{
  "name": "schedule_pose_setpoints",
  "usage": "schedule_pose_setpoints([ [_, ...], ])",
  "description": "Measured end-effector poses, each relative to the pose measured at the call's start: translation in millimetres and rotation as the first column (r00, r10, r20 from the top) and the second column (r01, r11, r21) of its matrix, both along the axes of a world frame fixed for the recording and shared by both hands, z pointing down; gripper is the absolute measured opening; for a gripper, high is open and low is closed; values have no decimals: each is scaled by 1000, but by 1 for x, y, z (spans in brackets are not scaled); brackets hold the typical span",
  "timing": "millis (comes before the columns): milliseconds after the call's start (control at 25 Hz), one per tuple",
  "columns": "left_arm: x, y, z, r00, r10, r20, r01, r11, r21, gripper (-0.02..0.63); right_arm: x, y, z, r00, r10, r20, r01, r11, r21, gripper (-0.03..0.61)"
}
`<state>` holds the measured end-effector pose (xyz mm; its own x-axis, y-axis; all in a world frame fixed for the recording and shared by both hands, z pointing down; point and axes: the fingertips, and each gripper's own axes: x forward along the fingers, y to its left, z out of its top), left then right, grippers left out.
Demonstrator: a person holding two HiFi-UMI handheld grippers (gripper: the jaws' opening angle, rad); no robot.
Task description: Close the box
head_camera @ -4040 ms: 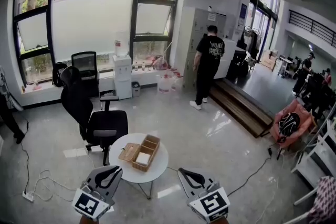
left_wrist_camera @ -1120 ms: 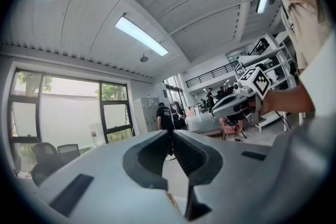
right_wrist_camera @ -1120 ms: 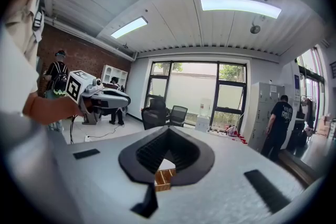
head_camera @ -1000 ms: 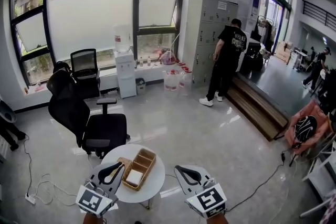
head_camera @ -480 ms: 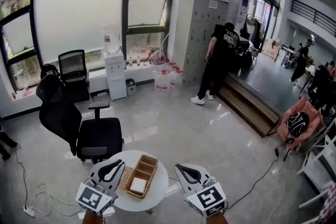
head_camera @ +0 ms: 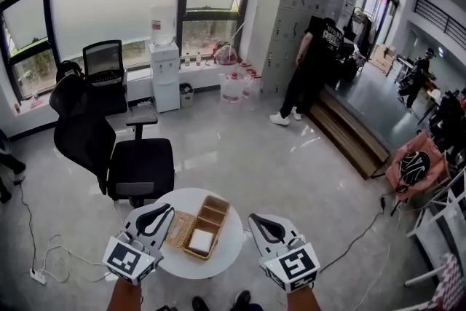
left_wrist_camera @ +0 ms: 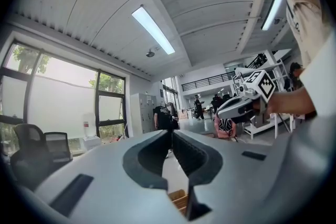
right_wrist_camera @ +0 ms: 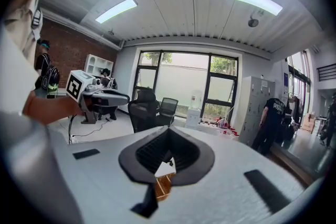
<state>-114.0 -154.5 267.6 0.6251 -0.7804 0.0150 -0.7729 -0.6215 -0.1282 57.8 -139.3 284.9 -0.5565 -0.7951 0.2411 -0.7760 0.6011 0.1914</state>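
Left claw (head_camera: 168,210) closed, box (head_camera: 206,223) just beside

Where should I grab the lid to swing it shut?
Probably the free long edge of the lid, coming from the left with the left gripper: it lies flat open left of the box, seemingly hinged along it.

Head view looks down; gripper views share the box (head_camera: 209,218).

Left claw (left_wrist_camera: 171,135) closed; box (left_wrist_camera: 178,198) showing beneath.
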Motion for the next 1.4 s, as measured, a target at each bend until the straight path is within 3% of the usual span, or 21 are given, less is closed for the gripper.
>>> schedule_pose_setpoints([
  [560, -31, -26, 80, 997, -72, 22, 74, 990, -116, 31, -24, -50, 58, 997, -80, 16, 80, 995, -61, -8],
  [1400, -46, -45, 218, 988, -152, 41, 157, 949, -272, 31, -52, -83, 199, 984, -176, 3, 173, 961, -217, -8],
])
